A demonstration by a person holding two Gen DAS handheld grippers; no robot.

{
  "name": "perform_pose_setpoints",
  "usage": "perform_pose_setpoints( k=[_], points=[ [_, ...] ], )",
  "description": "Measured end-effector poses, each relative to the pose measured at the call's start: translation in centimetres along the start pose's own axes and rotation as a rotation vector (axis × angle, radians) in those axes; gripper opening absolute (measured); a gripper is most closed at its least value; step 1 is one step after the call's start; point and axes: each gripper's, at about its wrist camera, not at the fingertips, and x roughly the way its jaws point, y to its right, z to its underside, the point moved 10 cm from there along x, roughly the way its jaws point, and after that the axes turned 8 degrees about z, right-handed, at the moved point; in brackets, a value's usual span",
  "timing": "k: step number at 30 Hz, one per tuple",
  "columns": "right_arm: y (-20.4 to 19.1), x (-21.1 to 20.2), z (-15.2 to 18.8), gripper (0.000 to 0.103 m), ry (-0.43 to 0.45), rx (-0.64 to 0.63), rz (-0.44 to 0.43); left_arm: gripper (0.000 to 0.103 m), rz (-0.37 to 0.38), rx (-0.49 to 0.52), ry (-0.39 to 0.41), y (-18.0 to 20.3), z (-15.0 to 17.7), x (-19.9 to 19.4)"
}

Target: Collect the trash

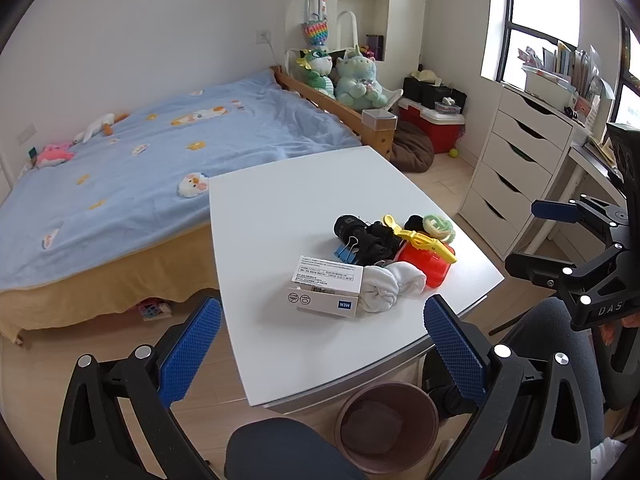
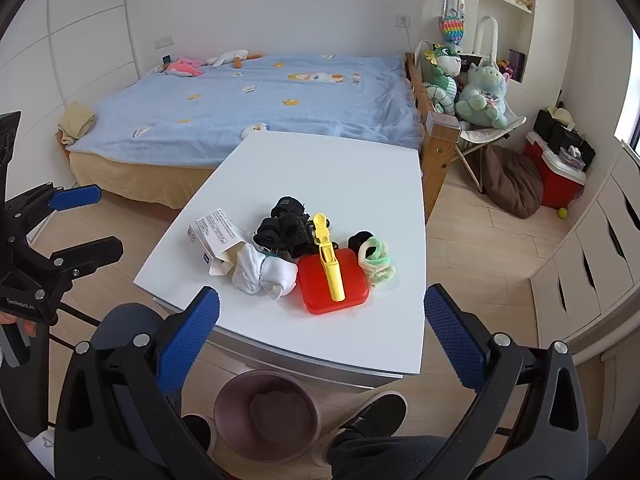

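Both the left gripper [image 1: 322, 344] and the right gripper [image 2: 322, 336] hang spread wide and empty above the near edge of the table [image 2: 320, 168], with the clutter heaped at 12 o'clock of each. I'd judge the opened paper box [image 1: 326, 290], at 10 o'clock of the red plastic case [image 2: 332, 284], the likeliest trash, best pinched across its narrow sides and carried to the bin [image 2: 266, 416] on the floor below. The rolled white socks [image 2: 264, 272] touch the box and may drag along, while the yellow clip [image 2: 329, 256], black socks [image 2: 286, 230] and hair ties [image 2: 376, 260] look like keepers.
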Motion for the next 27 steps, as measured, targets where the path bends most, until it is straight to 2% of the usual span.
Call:
perform_pose_setpoints(
  k=[27],
  points=[
    [0.21, -0.14, 0.52, 0.100, -0.003, 0.015, -0.007, 0.097, 0.001, -0.007, 0.004, -0.02, 0.02, -0.10]
  ],
)
